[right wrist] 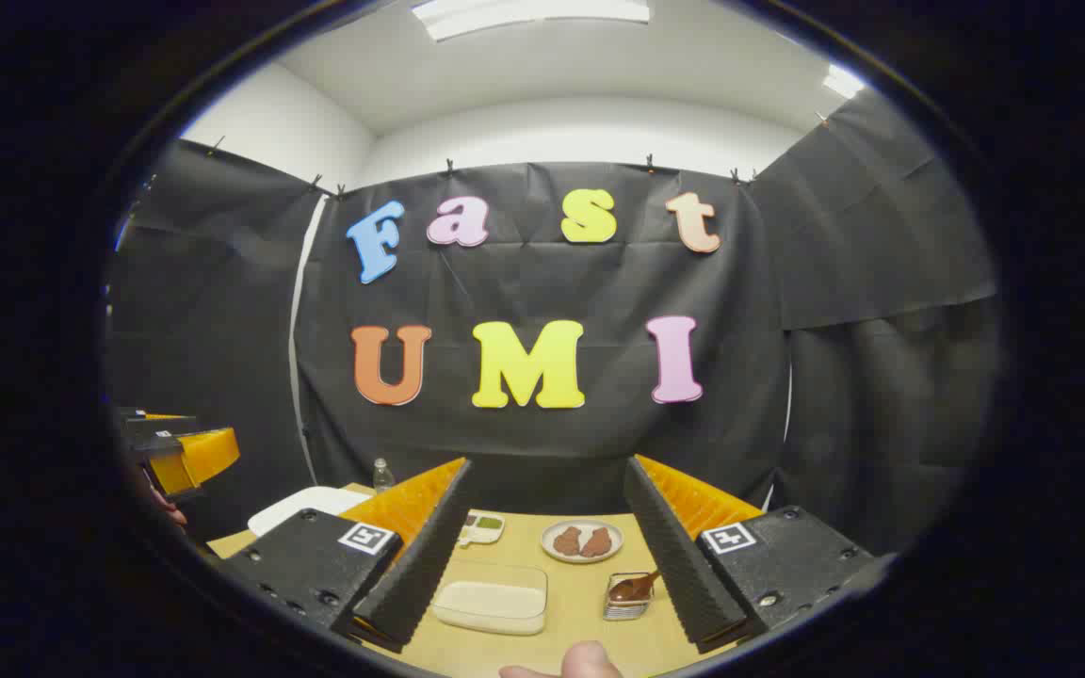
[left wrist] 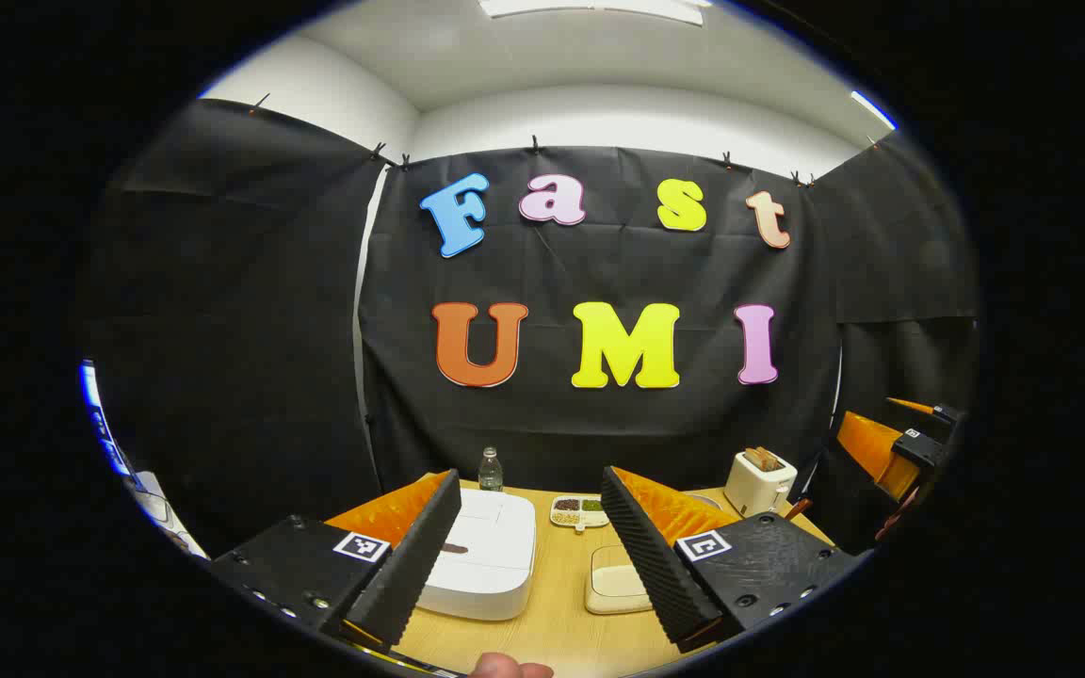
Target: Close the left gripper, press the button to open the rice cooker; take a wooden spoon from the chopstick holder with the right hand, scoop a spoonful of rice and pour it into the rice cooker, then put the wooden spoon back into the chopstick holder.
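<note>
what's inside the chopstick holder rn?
In the right gripper view, the wooden spoon stands in the chopstick holder, bowl end up, leaning toward the right gripper's right finger. Its handle is hidden inside; anything else in there can't be made out.

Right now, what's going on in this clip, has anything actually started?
Not really. A person holds both grippers above a wooden table, and both are open and hold nothing. The left gripper hangs over the white rice cooker, whose lid is down. The right gripper faces the clear container of rice and the wooden spoon, which sits in the chopstick holder. A plate and a toaster stand further back.
</note>
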### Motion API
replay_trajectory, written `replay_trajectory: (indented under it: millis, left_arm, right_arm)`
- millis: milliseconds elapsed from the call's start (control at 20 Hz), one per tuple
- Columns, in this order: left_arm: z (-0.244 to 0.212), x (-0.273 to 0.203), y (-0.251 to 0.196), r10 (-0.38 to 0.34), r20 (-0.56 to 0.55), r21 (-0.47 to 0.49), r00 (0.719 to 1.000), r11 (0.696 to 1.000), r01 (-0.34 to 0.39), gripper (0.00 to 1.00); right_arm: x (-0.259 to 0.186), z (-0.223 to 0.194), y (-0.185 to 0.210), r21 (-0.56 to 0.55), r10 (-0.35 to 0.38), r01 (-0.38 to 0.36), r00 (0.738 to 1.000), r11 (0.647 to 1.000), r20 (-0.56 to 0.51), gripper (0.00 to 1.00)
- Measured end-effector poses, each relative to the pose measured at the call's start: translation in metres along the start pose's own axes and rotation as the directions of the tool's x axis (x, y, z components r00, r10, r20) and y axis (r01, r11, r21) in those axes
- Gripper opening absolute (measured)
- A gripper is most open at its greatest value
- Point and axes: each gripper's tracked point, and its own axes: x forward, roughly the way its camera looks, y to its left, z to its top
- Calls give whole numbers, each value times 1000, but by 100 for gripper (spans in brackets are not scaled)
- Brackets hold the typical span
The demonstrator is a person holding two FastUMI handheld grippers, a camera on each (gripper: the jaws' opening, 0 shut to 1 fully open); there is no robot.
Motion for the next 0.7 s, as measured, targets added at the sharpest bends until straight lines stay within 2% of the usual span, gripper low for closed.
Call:
replay_trajectory:
  millis: [700]
  left_arm:
    - [-10,3,4,13,-42,-24,999,1000,-14,95]
  right_arm:
    - [6,-4,-5,20,-1,1,1000,1000,-4,99]
